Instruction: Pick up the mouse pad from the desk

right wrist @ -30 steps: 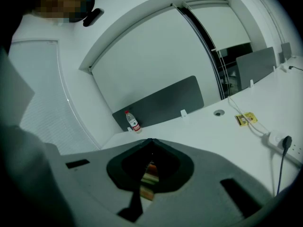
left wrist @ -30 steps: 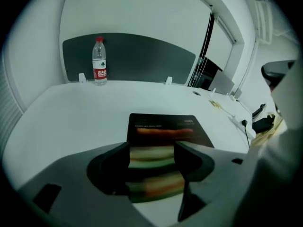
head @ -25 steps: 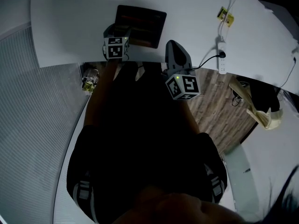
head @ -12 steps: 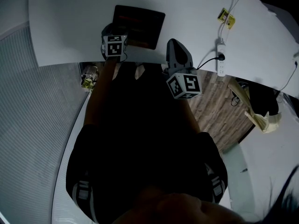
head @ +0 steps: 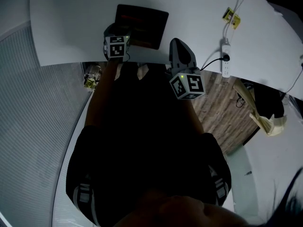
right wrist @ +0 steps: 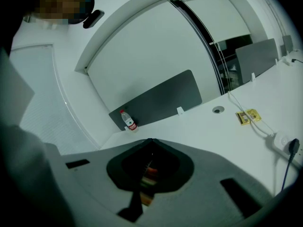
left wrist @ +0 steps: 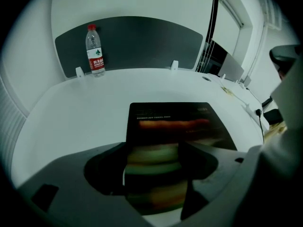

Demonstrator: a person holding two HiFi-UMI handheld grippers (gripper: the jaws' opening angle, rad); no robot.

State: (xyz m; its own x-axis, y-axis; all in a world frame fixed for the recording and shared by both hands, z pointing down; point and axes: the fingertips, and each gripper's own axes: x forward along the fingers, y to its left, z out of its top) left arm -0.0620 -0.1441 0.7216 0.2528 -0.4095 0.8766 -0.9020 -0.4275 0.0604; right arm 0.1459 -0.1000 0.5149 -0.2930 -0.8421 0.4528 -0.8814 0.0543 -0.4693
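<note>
Head view: white desk [head: 71, 27] (wood floor [head: 218, 117])

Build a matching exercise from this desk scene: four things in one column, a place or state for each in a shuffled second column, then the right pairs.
Column one
1. mouse pad
2. water bottle
3. power strip
4. right gripper

Column two
a. upright against the grey divider
b. jaws together, nothing between them
c. lying flat on the white desk
d. black plug in it

Pairs: 1-c, 2-a, 3-d, 4-b
</note>
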